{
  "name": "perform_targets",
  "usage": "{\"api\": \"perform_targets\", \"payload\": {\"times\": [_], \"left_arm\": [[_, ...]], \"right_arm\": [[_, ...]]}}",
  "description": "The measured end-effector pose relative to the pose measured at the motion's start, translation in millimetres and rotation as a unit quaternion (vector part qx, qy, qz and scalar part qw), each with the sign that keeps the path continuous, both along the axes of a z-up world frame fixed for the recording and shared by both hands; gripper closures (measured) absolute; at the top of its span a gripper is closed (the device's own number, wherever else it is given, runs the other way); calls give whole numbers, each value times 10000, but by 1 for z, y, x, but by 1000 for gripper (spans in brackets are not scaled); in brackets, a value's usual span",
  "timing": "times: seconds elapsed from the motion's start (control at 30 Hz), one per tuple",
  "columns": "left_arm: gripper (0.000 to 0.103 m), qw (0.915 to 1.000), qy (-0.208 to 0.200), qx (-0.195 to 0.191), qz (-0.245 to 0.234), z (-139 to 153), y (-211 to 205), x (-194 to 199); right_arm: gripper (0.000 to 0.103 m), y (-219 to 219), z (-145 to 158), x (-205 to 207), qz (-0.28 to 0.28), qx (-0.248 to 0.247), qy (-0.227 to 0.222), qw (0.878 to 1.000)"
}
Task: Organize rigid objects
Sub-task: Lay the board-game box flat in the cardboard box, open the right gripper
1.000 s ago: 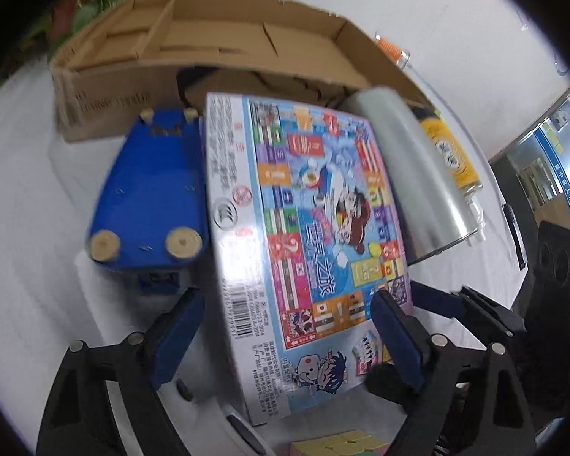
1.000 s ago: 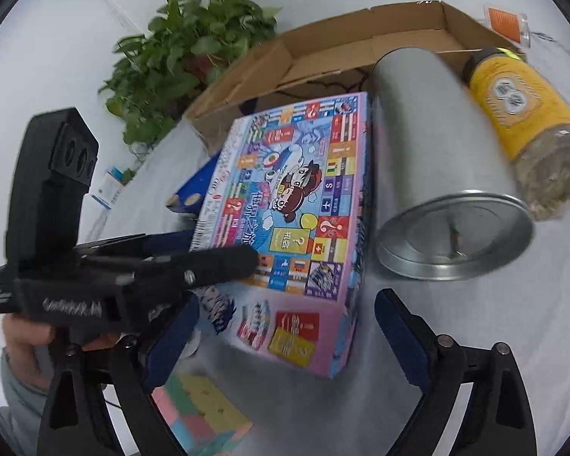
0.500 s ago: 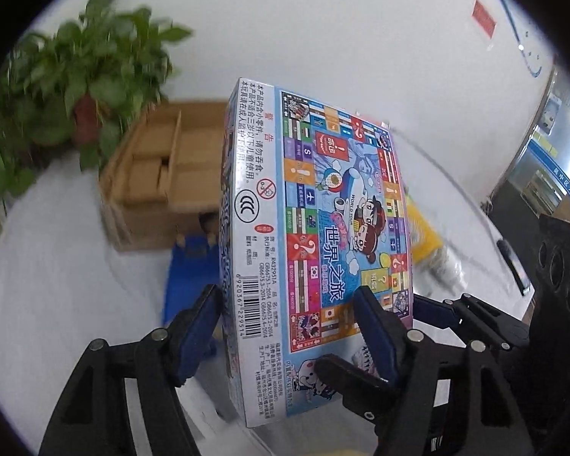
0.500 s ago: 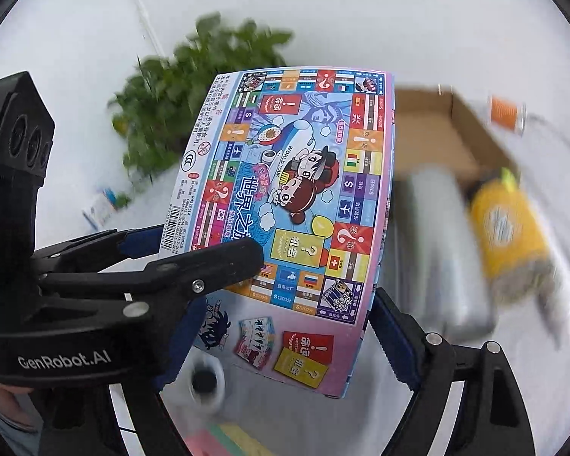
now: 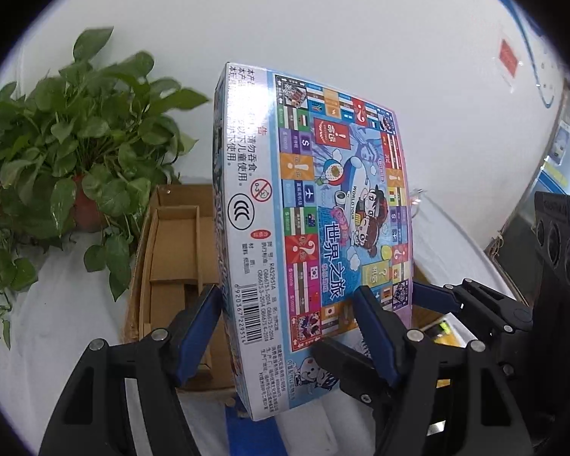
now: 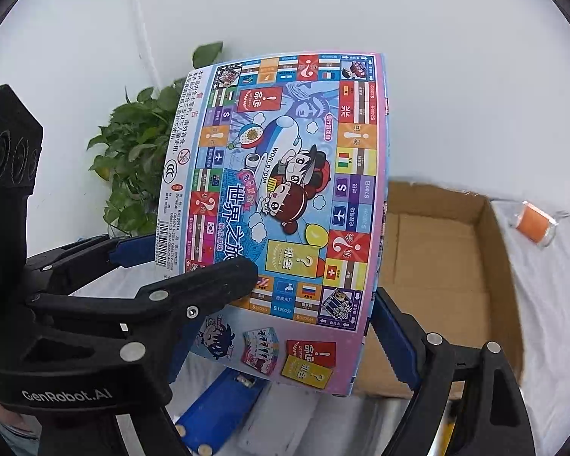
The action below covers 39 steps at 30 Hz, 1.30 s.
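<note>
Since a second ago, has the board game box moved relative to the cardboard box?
Yes. The board game box has gone up: it lay on the table in front of the cardboard box, and now stands lifted above it, against the wall, between both grippers.

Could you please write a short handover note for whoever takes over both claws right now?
Left claw: shut on the board game box, gripping its near-left corner across the thin side.
Right claw: shut on the same box, spanning its near edge.
The box is held in the air, tilted up, in front of the open cardboard carton.
The carton's visible part looks empty.
A blue toy lies on the white table below; a small orange jar lies beyond the carton.
Done: box picked up. Left: probably place it in the carton, then the other items.
</note>
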<state>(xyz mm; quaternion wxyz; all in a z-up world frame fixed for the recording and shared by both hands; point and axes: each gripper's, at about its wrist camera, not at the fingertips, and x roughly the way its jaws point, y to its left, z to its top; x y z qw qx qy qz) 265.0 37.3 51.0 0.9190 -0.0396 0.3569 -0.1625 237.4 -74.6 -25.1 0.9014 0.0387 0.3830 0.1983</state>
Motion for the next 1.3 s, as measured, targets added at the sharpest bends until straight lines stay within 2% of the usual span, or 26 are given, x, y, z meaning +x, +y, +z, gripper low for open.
{"api": "perform_targets", "payload": {"times": [0.1,0.17,0.2,0.27,0.3,0.33,0.37,0.4,0.43,0.5,0.57,0.63,0.7,0.73,0.77,0.83,0.9,1.0,1.03,1.07,1.1,1.13,1.17,1.23,1.27,1.3], "left_arm": [[32,9991,412,7,86,-21,9,30],[32,9967,799,-24,108,-45,14,48],[34,9946,1031,-21,127,-61,15,57],[44,9899,1409,71,125,-89,14,71],[44,9873,1574,158,114,-103,12,76],[44,9858,1665,197,88,-113,11,79],[45,9894,1428,262,21,-111,9,76],[46,9880,1508,339,1,-113,7,76],[48,9868,1593,296,-56,-116,5,75],[48,9878,1531,289,-4,-115,6,70],[48,9896,1358,452,160,-110,11,59],[45,9946,875,520,200,-92,15,34],[35,9965,114,721,406,-68,22,-2],[16,9945,-314,823,563,-55,23,-26],[2,9916,-663,858,698,-45,25,-40],[0,9827,-1322,853,977,-31,24,-83],[0,9753,-1721,873,1072,-27,17,-110],[1,9741,-1770,859,1111,-29,5,-129],[7,9752,-1765,759,1094,-30,1,-134],[49,9764,-1737,676,1091,-28,2,-132],[84,9794,-1659,525,1023,-29,1,-135],[95,9848,-1469,365,846,-32,-1,-133],[95,9921,-1088,240,582,-36,-7,-129],[91,9972,-691,13,298,-46,-11,-125],[63,9982,-583,-89,131,-50,-14,-126],[40,9991,-394,-131,-46,-54,-19,-126]], "right_arm": [[17,7,-24,13,43,52,460,9989],[17,11,-53,28,51,79,850,9963],[17,14,-67,38,44,105,1055,9943],[18,15,-102,50,-59,138,1661,9860],[18,15,-116,52,-91,147,1887,9819],[20,15,-130,55,-116,162,2113,9772],[22,14,-140,58,-129,179,2229,9746],[27,14,-148,62,-144,187,2367,9713],[26,15,-152,62,-158,211,2480,9684],[24,18,-151,64,-155,161,2430,9698],[24,13,-141,70,-244,-112,2243,9741],[23,10,-120,63,-458,-416,1805,9816],[9,1,-91,42,-618,-594,1187,9892],[5,-6,-76,24,-735,-689,812,9916],[1,-15,-60,3,-901,-797,414,9919],[1,-32,-38,-32,-1098,-990,-135,9889],[1,-42,-23,-55,-1151,-1042,-321,9874],[1,-59,-13,-82,-1206,-1082,-459,9857],[2,-63,-11,-92,-1151,-1055,-489,9865],[14,-69,-13,-97,-1088,-1027,-477,9876],[32,-72,-11,-106,-980,-966,-414,9896],[36,-85,-10,-111,-871,-809,-321,9924],[36,-88,-20,-110,-785,-604,-230,9948],[22,-105,-23,-127,-704,-82,-54,9975],[8,-118,-27,-136,-777,78,-2,9969],[5,-130,-32,-146,-871,168,64,9960]]}}
